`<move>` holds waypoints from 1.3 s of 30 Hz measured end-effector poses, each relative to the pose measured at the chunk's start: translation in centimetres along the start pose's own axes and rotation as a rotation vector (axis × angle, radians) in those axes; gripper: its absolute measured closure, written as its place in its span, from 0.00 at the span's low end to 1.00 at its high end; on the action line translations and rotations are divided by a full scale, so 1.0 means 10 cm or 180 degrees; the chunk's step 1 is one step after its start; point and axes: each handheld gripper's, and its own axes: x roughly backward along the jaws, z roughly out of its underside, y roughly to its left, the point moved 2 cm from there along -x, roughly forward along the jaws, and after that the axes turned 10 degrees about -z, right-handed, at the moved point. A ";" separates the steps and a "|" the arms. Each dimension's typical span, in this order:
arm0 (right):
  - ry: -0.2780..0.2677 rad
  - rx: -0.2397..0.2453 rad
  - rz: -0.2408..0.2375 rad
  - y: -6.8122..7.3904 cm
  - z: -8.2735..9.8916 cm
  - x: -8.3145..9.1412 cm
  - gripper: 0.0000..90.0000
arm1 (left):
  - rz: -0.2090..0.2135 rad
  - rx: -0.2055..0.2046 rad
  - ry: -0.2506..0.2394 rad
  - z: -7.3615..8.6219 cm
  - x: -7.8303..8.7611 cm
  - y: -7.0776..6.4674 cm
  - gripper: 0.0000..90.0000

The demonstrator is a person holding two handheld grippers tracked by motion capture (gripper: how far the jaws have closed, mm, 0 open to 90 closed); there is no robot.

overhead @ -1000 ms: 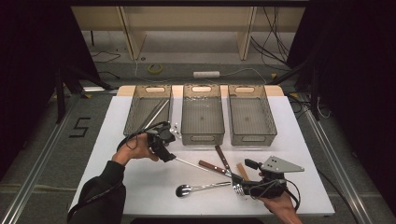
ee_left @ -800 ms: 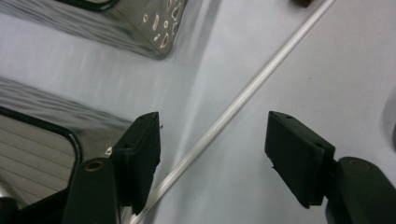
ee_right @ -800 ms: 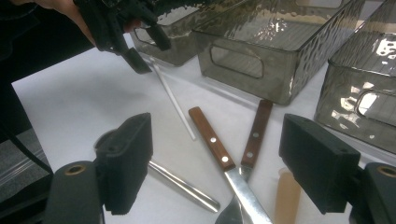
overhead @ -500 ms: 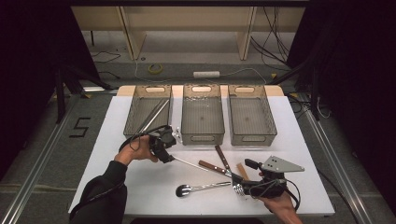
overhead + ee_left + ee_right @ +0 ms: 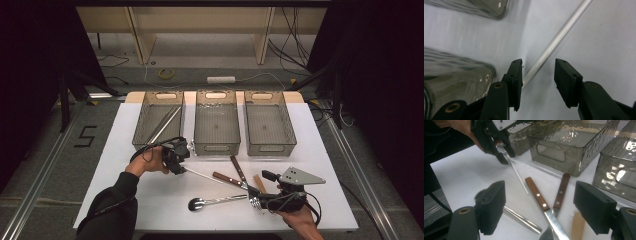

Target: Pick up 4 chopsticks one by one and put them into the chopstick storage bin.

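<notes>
Bench (image 5: 125, 200): white, matte, flat. Three smoky translucent plastic bins in a row at the back edge, rippled walls, handle cutouts. Left bin (image 5: 150, 142) already had a couple of long thin metal rods lying diagonally in it; middle bin (image 5: 216, 145) and right bin (image 5: 270, 145) looked bare. So sorting had barely started, by my read: most pieces were loose on the bench.

Left to sort: two wood-handled knives (image 5: 538, 196) with brass rivets and steel blades, crossed near your right gripper (image 5: 257, 202); a polished steel spoon (image 5: 212, 202); a pale flat wooden stick (image 5: 576, 225).

Your right gripper sat low over the knives and spoon, jaws spread wide, holding nothing.

Your left gripper (image 5: 181, 169) was on the white rod (image 5: 554, 42), which was thin, round, smooth and glossy, lying on the bench just in front of the left and middle bins. Jaws had just been closing around it; the rod ran between them beside one pad, the other pad clear of it, so not pinched yet. Grip still to finish, then lift to a bin.
</notes>
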 end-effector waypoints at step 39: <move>0.0026 0.0006 0.0016 0.00 0.00 0.00 0.30 | 0.0086 -0.0450 0.0108 -0.01 -0.05 -0.08 0.90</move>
